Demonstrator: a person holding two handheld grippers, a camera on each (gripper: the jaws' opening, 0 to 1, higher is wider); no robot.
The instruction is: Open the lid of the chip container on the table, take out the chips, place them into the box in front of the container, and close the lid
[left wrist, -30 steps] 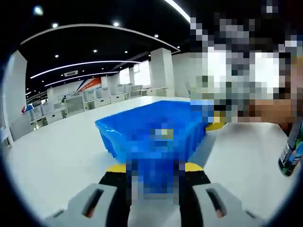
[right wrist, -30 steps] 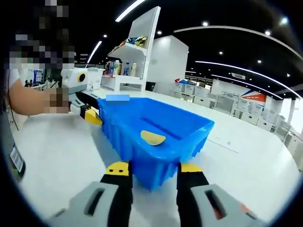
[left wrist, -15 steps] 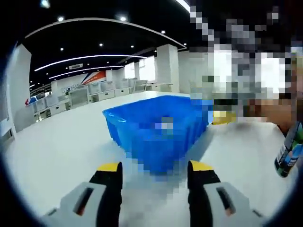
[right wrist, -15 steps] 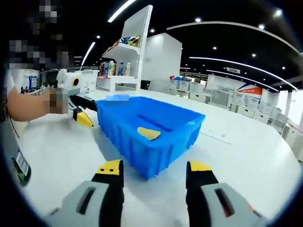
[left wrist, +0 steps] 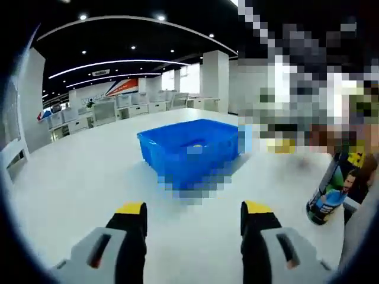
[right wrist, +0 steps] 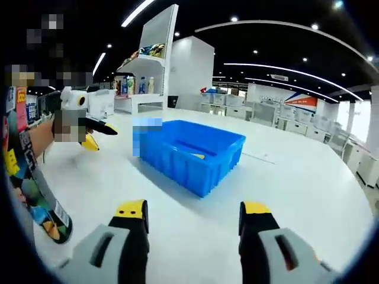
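Note:
A blue plastic box [left wrist: 189, 151] stands on the white table [left wrist: 71, 183], ahead of both grippers. In the right gripper view the box [right wrist: 189, 155] holds a yellow chip [right wrist: 199, 156]. The tall printed chip container [left wrist: 330, 192] stands upright at the right of the left gripper view, and at the left edge [right wrist: 32, 183] of the right gripper view; its top is out of frame. My left gripper [left wrist: 193, 210] is open and empty, a stretch short of the box. My right gripper [right wrist: 192, 210] is open and empty too. The left gripper [right wrist: 98, 135] also appears beyond the container.
A white shelf unit [right wrist: 148, 71] with bottles and packets stands behind the table. Rows of white desks [left wrist: 112, 109] fill the hall's far side. A person's arm [right wrist: 44, 133] reaches in at the left. Bare tabletop lies around the box.
Both views have drawn back from the blue box, so it looks smaller. More of the chip container has come into view. Both grippers' jaws stand wider than a second ago.

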